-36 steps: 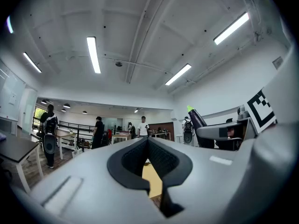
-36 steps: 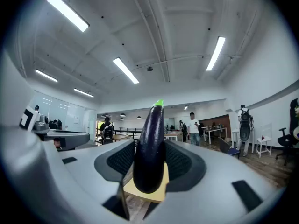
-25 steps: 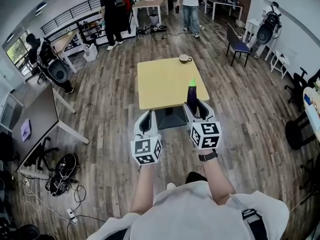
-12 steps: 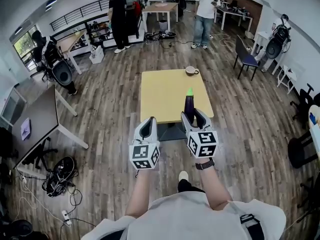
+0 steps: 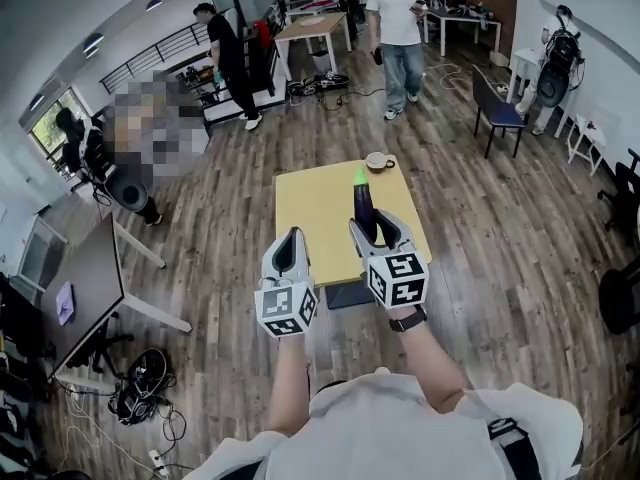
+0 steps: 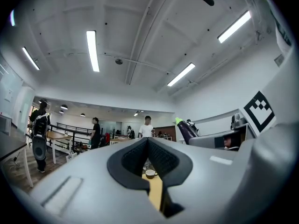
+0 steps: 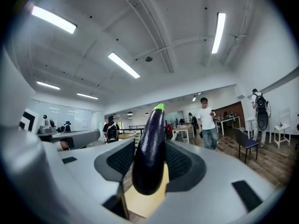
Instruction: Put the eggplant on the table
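Both grippers moved forward over the yellow table [image 5: 315, 203] since a second ago. Right gripper [image 5: 372, 226] is clamped on the upright eggplant [image 5: 363, 200], above the table's near half. Left gripper [image 5: 290, 240] jaws are together and empty, by the table's near-left corner.

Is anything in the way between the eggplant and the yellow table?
Nothing visible. The right gripper holds the eggplant, and the table top ahead of it is bare; only a cup sits at the far edge.
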Motion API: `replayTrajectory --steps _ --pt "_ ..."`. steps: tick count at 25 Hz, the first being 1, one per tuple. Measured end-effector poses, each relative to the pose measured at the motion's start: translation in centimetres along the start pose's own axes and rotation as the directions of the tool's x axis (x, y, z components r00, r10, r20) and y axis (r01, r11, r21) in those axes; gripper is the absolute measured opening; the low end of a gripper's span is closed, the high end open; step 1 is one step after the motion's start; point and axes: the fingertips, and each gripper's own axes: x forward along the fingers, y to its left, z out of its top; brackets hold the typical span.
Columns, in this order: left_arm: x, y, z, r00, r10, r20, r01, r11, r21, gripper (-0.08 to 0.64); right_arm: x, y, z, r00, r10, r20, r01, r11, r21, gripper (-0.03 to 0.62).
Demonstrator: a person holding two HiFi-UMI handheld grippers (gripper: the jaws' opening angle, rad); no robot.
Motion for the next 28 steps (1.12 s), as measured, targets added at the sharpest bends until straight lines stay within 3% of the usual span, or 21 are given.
replayTrajectory --steps 5,11,16,19,25,28 --pt "3.1 0.5 -2.4 0.998 0.046 -0.05 -0.049 0.998 -0.05 0.008 1.7 -4.1 -1.8 0.998 0.006 -0.061 -0.005 1.0 0.025 0.202" --pt "8.9 2.0 -4.2 0.997 0.006 -0.071 -0.01 0.998 -0.06 0.008 7.2 -5.3 -2.5 0.997 0.008 -0.076 -0.006 1.0 0.03 0.202" --pt "14.7 4.3 -6.2 0.997 -0.023 -0.072 0.014 0.992 -0.125 0.008 12.4 -7.3 -4.0 0.994 -0.005 -0.109 0.005 1.0 -0.003 0.202" --pt "19.6 6.9 -5.6 0.998 -0.023 -0.05 0.017 0.994 -0.108 0.008 16.3 -8.8 -2.7 0.995 -0.021 -0.1 0.017 0.999 -0.045 0.202" --pt "27.5 9.3 -5.0 0.994 -0.099 -0.049 0.099 0.995 -0.008 0.008 24.0 -11.5 0.4 0.997 -0.06 -0.058 0.055 0.995 -0.084 0.201" --pt "29.9 11.3 -6.1 0.992 -0.12 -0.044 0.119 0.993 -0.024 0.008 27.6 -11.8 -0.1 0.995 -0.071 -0.071 0.065 0.994 -0.083 0.202"
